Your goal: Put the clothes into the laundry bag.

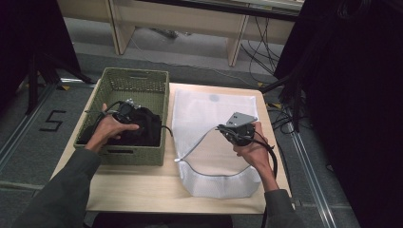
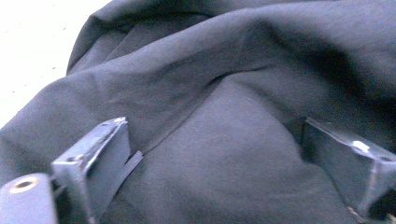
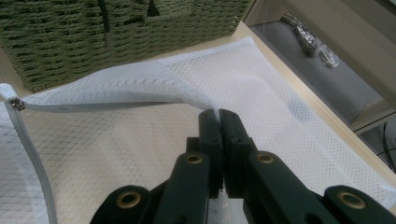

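Observation:
A green woven basket (image 1: 135, 76) stands on the left half of the table with a black garment (image 1: 148, 127) piled inside. My left gripper (image 1: 127, 110) is down in the basket; in the left gripper view its jaws stand wide apart, open (image 2: 219, 163), pressed onto the black garment (image 2: 224, 93). A white mesh laundry bag (image 1: 214, 107) lies flat to the right of the basket. My right gripper (image 1: 225, 129) is shut (image 3: 218, 114) on the bag's upper zipper edge (image 3: 140, 91) and holds it lifted, so the mouth gapes toward the basket (image 3: 140, 32).
The zipper pull (image 3: 16, 103) sits at the bag's left corner near the basket. Bare wooden table (image 1: 142, 185) lies in front of the basket and the bag. Beyond the table are pale furniture legs (image 1: 235, 42) and floor cables (image 1: 261, 52); dark curtains hang at both sides.

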### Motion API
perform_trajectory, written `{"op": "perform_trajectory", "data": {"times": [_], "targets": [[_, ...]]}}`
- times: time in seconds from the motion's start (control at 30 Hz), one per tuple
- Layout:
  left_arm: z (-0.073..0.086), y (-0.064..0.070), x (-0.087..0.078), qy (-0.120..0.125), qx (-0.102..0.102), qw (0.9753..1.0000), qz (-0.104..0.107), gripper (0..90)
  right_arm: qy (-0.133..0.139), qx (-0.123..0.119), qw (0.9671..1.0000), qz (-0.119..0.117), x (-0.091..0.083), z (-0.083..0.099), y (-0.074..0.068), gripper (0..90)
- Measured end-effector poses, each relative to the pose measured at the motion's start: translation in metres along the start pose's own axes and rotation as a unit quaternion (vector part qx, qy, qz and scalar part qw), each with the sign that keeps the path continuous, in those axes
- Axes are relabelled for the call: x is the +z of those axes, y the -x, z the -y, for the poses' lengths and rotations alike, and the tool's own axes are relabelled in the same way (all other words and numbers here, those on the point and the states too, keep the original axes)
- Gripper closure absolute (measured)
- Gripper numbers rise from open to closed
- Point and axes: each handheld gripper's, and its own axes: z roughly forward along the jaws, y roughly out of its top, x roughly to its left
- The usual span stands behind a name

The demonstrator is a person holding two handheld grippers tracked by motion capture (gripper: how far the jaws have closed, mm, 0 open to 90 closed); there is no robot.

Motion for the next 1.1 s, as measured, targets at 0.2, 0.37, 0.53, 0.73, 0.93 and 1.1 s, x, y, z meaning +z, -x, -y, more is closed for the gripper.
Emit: {"op": "perform_trajectory", "data": {"times": [0.2,0.37,0.53,0.73,0.93,1.1], "targets": [[0.004,0.000,0.009,-0.003,-0.016,0.9998,-0.008,0.0,-0.005,0.009,0.9999,-0.001,0.001,0.001,-0.002,89.4],[0.007,0.000,0.007,-0.018,-0.015,0.9996,0.014,0.0,-0.007,0.011,0.9999,-0.002,0.001,0.001,-0.002,89.4],[0.009,-0.001,0.007,-0.025,-0.010,0.9993,0.026,0.0,-0.008,0.012,0.9999,-0.001,0.001,0.001,-0.002,89.4],[0.011,-0.003,0.014,-0.026,-0.016,0.9990,0.034,0.0,-0.010,0.013,0.9999,-0.001,0.002,0.001,-0.002,89.4],[0.011,0.001,0.016,-0.032,-0.020,0.9988,0.031,0.0,-0.010,0.013,0.9999,0.001,0.002,0.002,-0.002,89.5],[0.012,0.007,0.020,-0.035,-0.014,0.9992,0.016,6.3,-0.010,0.013,0.9999,0.001,0.002,0.001,-0.002,89.4]]}}
